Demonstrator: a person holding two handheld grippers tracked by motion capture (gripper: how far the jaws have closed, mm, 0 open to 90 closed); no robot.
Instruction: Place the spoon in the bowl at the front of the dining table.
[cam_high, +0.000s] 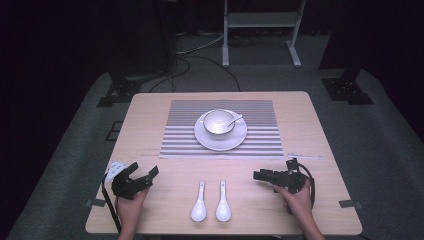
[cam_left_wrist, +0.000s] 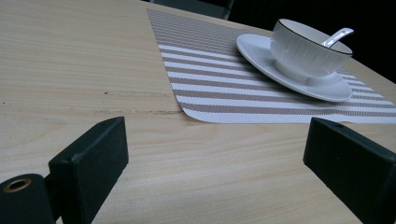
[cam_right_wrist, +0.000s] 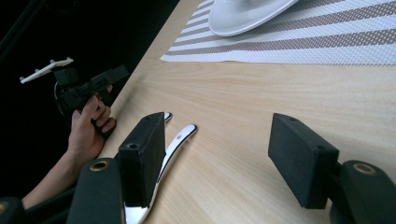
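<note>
Your left hand (cam_high: 131, 202) held the left tool (cam_high: 145, 176) low at the near left of the desk (cam_high: 300, 115), its jaws spread wide with nothing between them. Your right hand (cam_high: 296, 196) held the right tool (cam_high: 260, 175) at the near right, pointing toward your left, jaws also wide apart and empty.

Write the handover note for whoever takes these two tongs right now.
Left tongs: open, holding nothing, low over the table's near left corner.
Right tongs: open, holding nothing, pointing left toward the two loose spoons.
Things: left spoon and right spoon lie side by side at the near edge. Bowl sits on plate on the striped mat, a spoon in it.
Done: one spoon in the bowl.
Left: probably the loose spoons, untouched.
</note>
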